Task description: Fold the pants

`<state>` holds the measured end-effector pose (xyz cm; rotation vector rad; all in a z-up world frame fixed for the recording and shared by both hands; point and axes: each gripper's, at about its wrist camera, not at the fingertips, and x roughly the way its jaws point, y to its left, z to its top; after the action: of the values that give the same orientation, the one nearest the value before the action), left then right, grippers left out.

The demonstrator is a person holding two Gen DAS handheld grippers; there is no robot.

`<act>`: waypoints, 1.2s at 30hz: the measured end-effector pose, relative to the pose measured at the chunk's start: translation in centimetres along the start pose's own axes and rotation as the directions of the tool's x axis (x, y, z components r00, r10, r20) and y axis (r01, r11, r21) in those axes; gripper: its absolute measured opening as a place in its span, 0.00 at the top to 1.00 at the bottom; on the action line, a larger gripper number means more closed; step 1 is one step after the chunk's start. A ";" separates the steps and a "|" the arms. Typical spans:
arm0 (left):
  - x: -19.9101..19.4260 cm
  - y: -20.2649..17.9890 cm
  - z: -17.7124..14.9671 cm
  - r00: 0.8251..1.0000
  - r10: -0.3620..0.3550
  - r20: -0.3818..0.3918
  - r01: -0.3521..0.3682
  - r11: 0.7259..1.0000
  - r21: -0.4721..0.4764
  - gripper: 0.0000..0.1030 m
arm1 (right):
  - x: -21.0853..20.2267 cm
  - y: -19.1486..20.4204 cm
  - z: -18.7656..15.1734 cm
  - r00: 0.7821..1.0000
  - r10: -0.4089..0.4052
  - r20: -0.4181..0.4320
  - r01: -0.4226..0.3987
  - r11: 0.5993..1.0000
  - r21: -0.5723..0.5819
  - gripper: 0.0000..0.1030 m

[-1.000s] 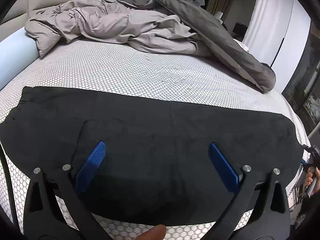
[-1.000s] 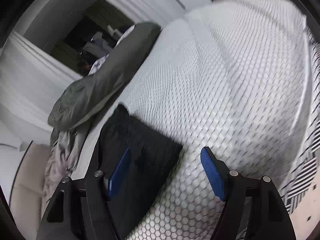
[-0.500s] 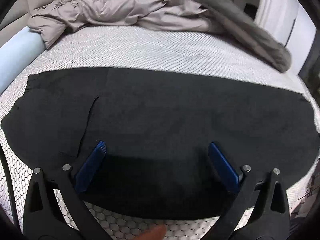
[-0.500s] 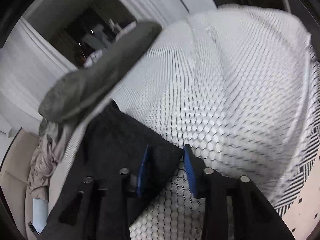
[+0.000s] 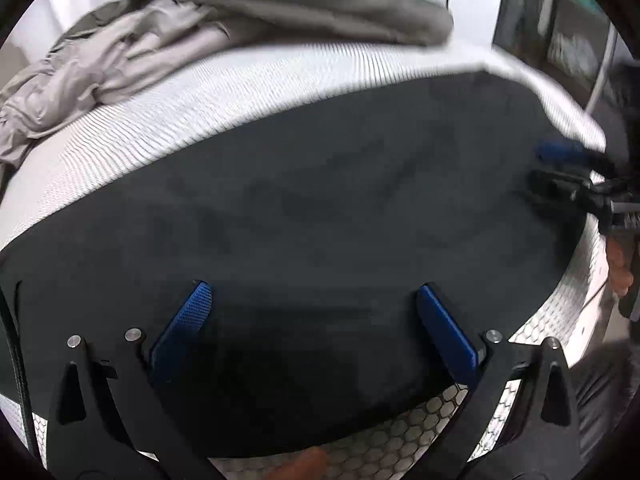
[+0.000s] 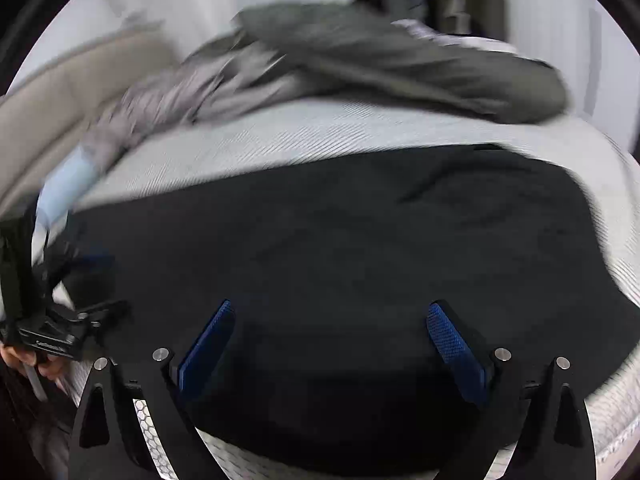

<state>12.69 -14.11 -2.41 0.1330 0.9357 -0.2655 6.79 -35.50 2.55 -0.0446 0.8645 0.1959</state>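
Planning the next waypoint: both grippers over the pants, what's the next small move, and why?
Probably lower both onto the near edge and pinch it. The black pants lie flat on the bed; the left gripper is open, the right gripper is opening, and neither holds cloth.

The left gripper (image 5: 314, 312) had black angular arms with triangular cut-outs, silver screw heads at the pivots and blue textured pads (image 5: 188, 316). A thin black cable (image 5: 16, 360) ran down its left edge. The right gripper (image 6: 330, 338) matched it: black frame, silver screws, blue knurled pads (image 6: 444, 336). The person's clothing at the frame edge looked dark, though blur left that uncertain.
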 end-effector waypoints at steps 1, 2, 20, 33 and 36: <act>0.5 -0.2 -0.1 1.000 0.007 -0.022 -0.007 1.000 0.002 0.01 | 0.9 1.3 -0.4 1.000 -0.003 -0.028 0.002 0.998 -0.066 0.05; 0.8 -0.4 -0.3 0.999 0.002 -0.032 -0.002 1.000 -0.003 0.01 | 2.2 2.4 -0.7 0.998 -0.039 -0.054 0.030 0.987 -0.155 0.05; -3.8 6.6 -1.3 0.998 -0.029 0.047 0.033 0.994 -0.100 0.01 | -3.2 -10.5 -1.6 0.942 -0.328 0.066 0.321 0.942 0.101 0.04; 1.9 4.1 3.3 0.994 -0.020 -0.107 0.024 0.999 0.039 0.00 | 7.0 -4.7 1.9 0.963 -0.249 -0.099 0.227 0.955 -0.193 0.04; 1.2 7.8 2.6 0.993 0.031 -0.111 -0.034 0.999 -0.030 0.00 | 6.3 -9.1 2.0 0.944 -0.317 -0.092 0.308 0.946 -0.097 0.05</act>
<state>17.61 -7.37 -1.81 0.1348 1.0459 -0.2149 14.02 -43.20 -1.30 -0.2697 0.9429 -0.0709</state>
